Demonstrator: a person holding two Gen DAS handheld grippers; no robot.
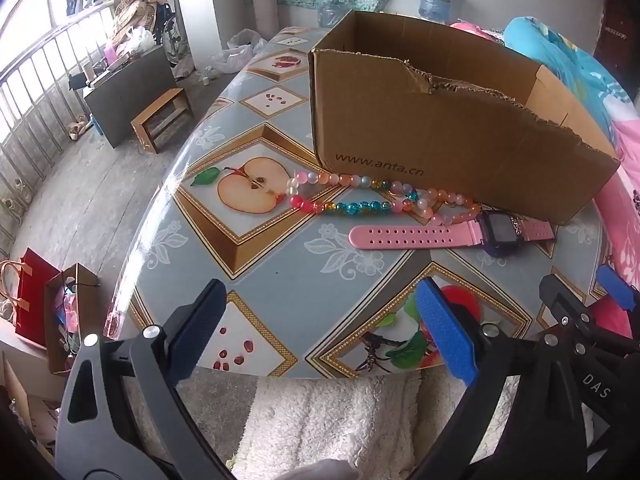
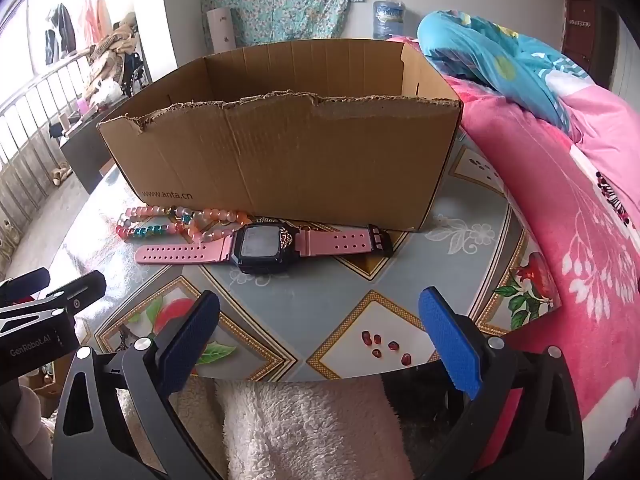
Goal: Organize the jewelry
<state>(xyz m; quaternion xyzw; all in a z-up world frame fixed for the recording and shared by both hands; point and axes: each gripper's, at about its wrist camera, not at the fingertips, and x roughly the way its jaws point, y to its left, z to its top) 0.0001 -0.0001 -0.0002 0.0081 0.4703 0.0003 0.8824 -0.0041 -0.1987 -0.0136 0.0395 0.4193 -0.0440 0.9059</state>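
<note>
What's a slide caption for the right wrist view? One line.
Open right gripper faces a pink watch and bead necklace before a cardboard box.

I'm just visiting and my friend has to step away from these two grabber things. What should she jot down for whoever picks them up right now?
Left gripper: open, empty, hovering at the near table edge.
Right gripper: open, empty, alongside it.
Bead necklace: lying on the table, against the front of the cardboard box.
Pink watch: flat on the table just in front of the box, touching the beads.
Done: nothing visibly put away; neither view shows the box floor.
Left: probably lift the necklace and the watch into the box.
</note>
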